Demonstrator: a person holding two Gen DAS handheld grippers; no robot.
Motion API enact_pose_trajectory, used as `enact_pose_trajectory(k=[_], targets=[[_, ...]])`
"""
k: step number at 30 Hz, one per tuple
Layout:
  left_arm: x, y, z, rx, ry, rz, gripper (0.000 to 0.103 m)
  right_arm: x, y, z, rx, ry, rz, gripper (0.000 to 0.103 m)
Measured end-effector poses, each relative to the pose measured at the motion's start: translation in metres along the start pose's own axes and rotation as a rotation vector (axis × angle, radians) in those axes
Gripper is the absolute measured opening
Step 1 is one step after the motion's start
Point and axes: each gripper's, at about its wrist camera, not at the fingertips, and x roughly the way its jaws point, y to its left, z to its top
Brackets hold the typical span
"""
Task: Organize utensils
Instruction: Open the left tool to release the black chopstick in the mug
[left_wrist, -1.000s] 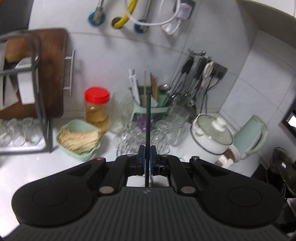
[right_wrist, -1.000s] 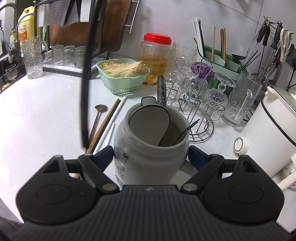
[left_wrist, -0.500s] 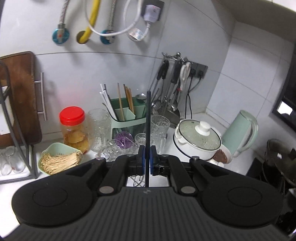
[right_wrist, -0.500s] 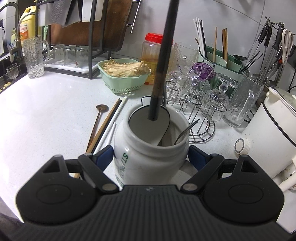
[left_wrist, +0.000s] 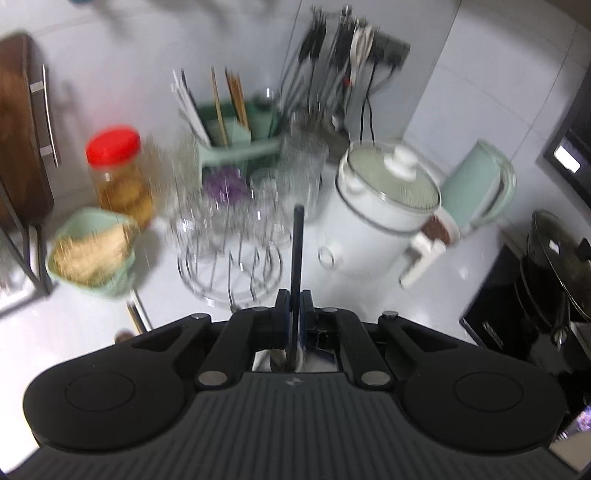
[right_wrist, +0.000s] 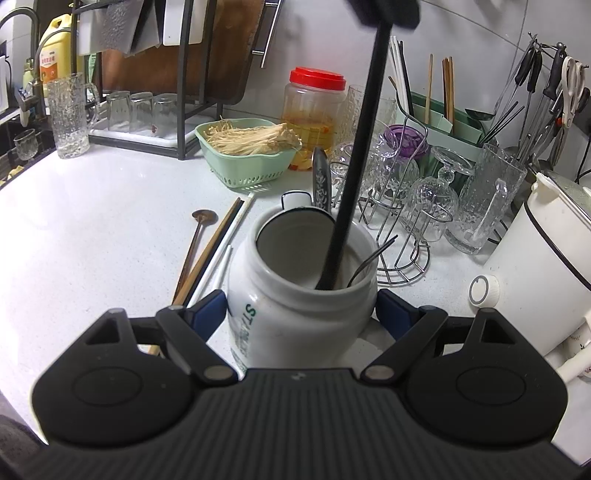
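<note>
My right gripper (right_wrist: 299, 307) is shut on a white ceramic jar (right_wrist: 295, 325) standing on the counter, one blue pad on each side. A silver patterned spoon handle (right_wrist: 320, 181) and a thin metal utensil (right_wrist: 373, 254) stand in it. A long black utensil (right_wrist: 360, 147) slants down into the jar's mouth, its lower end inside. The left gripper (right_wrist: 384, 13) grips its top. In the blurred left wrist view, my left gripper (left_wrist: 294, 306) is shut on this black utensil (left_wrist: 297, 251). A brown spoon (right_wrist: 195, 236), brown chopsticks (right_wrist: 218, 240) and white chopsticks (right_wrist: 221, 266) lie left of the jar.
Behind the jar stand a green basket of mushrooms (right_wrist: 243, 166), a red-lidded jar (right_wrist: 314, 107), a wire rack of glasses (right_wrist: 399, 206) and a green utensil holder (right_wrist: 454, 122). A white electric pot (right_wrist: 546, 251) sits close on the right, a dish rack (right_wrist: 147, 110) at back left.
The black utensil swung from left of the jar to above it, then sank into its mouth. The left wrist view tipped downward. The right gripper and jar stayed still.
</note>
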Motion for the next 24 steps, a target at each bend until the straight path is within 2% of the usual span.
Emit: enact_pose_trajectory(k=[6, 14, 19, 24], targets=[[0.017, 0.0, -0.004, 0.017, 0.119, -0.017, 0.006, 0.0, 0.0, 0.001, 0.006, 0.001, -0.001, 0.09], [0.035, -0.004, -0.007, 0.028, 0.195, -0.023, 0.007, 0.0, 0.001, 0.0, 0.01, -0.001, -0.006, 0.09], [0.038, -0.002, -0.009, 0.016, 0.196, -0.041, 0.008, 0.001, 0.001, 0.0, 0.012, -0.003, -0.011, 0.09], [0.028, -0.002, -0.01, 0.02, 0.162, -0.035, 0.008, 0.001, 0.001, 0.0, 0.014, -0.002, -0.015, 0.09]])
